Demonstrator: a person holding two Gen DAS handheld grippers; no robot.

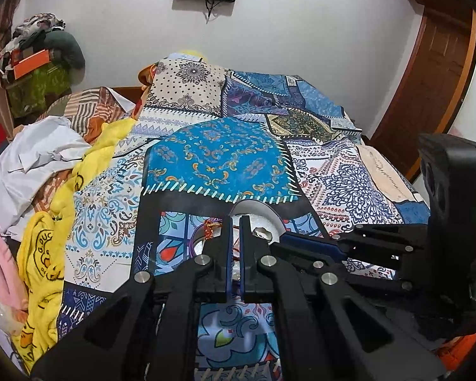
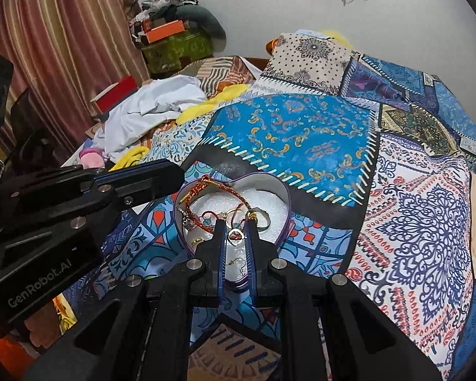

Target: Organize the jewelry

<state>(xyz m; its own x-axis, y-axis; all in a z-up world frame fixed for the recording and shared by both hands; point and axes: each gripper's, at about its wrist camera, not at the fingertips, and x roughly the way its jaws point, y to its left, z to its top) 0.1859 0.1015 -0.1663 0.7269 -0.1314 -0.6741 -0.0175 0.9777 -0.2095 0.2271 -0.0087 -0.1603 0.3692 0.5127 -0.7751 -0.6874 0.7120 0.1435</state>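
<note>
A heart-shaped purple box [image 2: 285,203] with a white foam lining sits on the patchwork bedspread [image 2: 301,133]. It holds red cord bracelets [image 2: 206,187], gold rings [image 2: 263,219] and other small pieces. My right gripper [image 2: 236,228] hovers over the box with its jaws narrowly apart around a small ring [image 2: 236,236]; contact is unclear. My left gripper [image 1: 236,222] is nearly shut over the box's left rim [image 1: 257,212], with a red cord [image 1: 236,241] between its fingers. The left gripper also shows in the right wrist view [image 2: 174,174].
Crumpled white cloth [image 2: 149,101], a yellow blanket [image 1: 63,190] and a pink item [image 1: 0,270] lie on the bed's left side. A red box [image 2: 117,92] and a pile of clothes [image 2: 174,25] stand near the curtain. A wooden door [image 1: 428,79] is at right.
</note>
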